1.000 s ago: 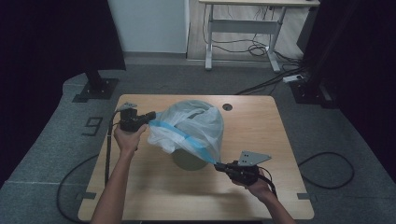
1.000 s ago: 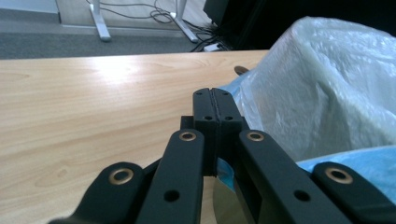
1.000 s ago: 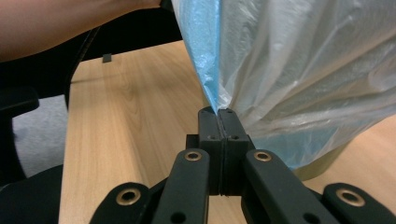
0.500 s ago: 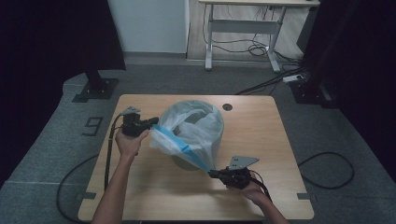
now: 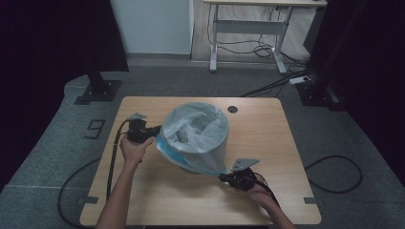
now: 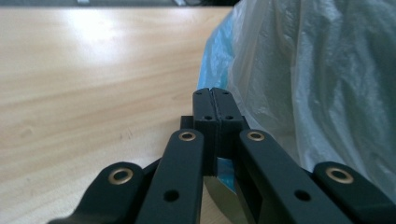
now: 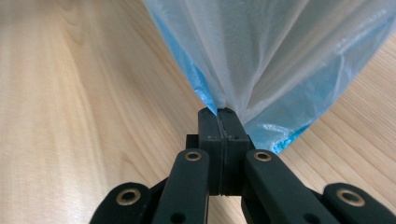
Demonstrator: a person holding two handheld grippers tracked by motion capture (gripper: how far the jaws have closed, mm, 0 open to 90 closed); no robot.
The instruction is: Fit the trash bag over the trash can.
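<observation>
plastic bag (image 5: 193, 136) stretched between both clamped hand-held grippers, left (image 5: 154, 131) and right (image 5: 223, 177)

Even overhead light is falling on the desk (image 5: 267, 143) in the high view, while the room's left and right sides are sinking into near black. A soft white glare is spreading across the far wood in the left gripper view. In both gripper views the near black links are blurring, and the plastic bag (image 7: 280, 51) is glowing translucent.
</observation>
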